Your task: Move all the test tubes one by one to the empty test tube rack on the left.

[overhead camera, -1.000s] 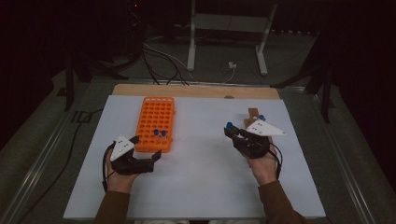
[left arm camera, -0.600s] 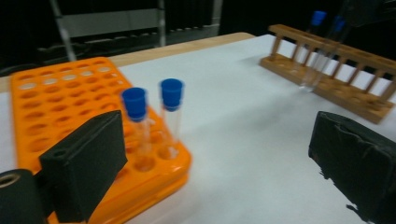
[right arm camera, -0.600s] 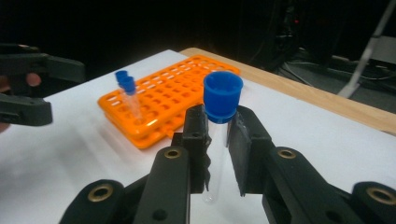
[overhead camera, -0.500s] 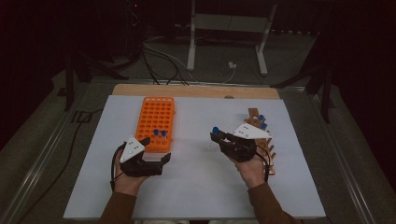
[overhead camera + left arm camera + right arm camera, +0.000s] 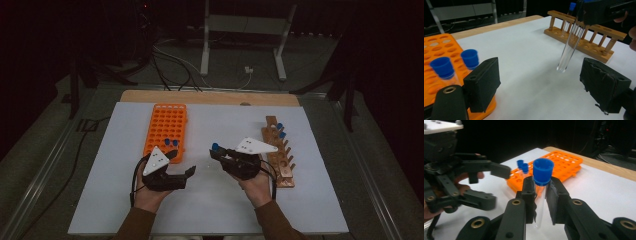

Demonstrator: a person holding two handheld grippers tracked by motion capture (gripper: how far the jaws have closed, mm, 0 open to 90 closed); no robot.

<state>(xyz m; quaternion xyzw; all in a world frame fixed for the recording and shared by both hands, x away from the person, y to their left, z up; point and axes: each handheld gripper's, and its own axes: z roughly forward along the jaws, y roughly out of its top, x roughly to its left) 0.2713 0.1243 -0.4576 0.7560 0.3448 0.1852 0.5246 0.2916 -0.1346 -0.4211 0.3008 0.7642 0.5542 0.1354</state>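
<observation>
My right gripper [image 5: 216, 153] is shut on a clear test tube with a blue cap [image 5: 543, 171], gripped just under the cap and held above the white mat. The tube's glass body [image 5: 569, 50] hangs tilted in the left gripper view. My left gripper [image 5: 182, 163] faces it from the left. Its jaws are open and have just been closing, with nothing between the pads [image 5: 482, 82]; the tube's tip hangs a little beyond them. An orange tube rack [image 5: 165, 125] holding two blue-capped tubes [image 5: 171, 143] lies beside the left gripper. A wooden rack [image 5: 276, 156] stands to the right.
The wooden rack holds blue-capped tubes [image 5: 281, 130] at its far end. The white mat [image 5: 215, 210] covers a wooden board [image 5: 210, 98]. Cables and a stand's legs [image 5: 240, 45] lie on the dark floor beyond the table.
Both hands have moved toward the middle of the mat: the right gripper leftward with the tube, the left gripper rightward away from the orange rack. The left jaws stand narrower than before.
</observation>
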